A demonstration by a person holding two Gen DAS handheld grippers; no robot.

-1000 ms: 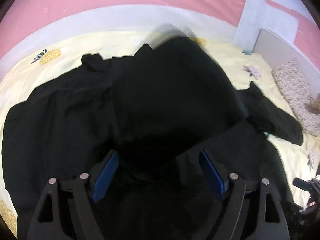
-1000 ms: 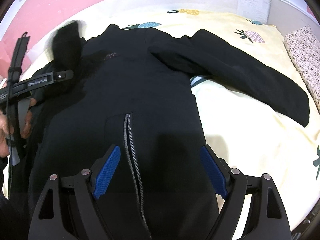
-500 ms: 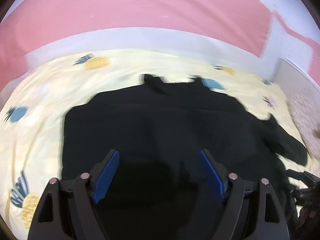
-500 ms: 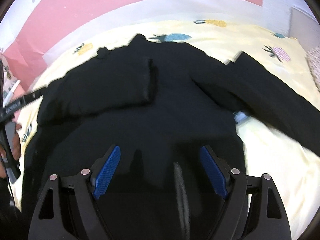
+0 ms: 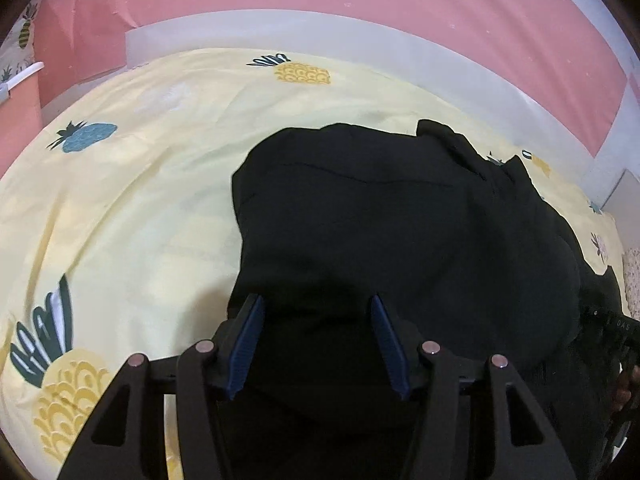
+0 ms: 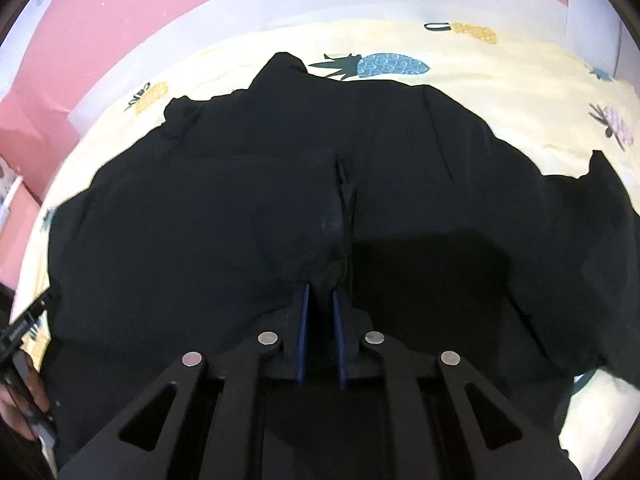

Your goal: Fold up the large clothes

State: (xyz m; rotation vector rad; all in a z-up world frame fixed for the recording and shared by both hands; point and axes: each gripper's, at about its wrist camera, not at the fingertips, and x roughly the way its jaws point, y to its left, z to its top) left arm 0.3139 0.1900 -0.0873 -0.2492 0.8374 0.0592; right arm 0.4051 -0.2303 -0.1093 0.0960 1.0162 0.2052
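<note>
Bed sheet (image 5: 132, 208): yellow, pineapple print; bare at left.

Left hand-held gripper (image 5: 316, 340): jaws about half apart, just been closing; black jacket (image 5: 380, 220) lies between pads, no pinch made out.

Black jacket: spread on bed, left side folded in over body.

Right hand-held gripper (image 6: 320, 308): jaws just been closing, now nearly together, clamped on hem fabric, apparently near zip line.

Risk: grips uneven; if lifted now, left hem likely slips, fold skews, tucked-in side dragged open.
</note>
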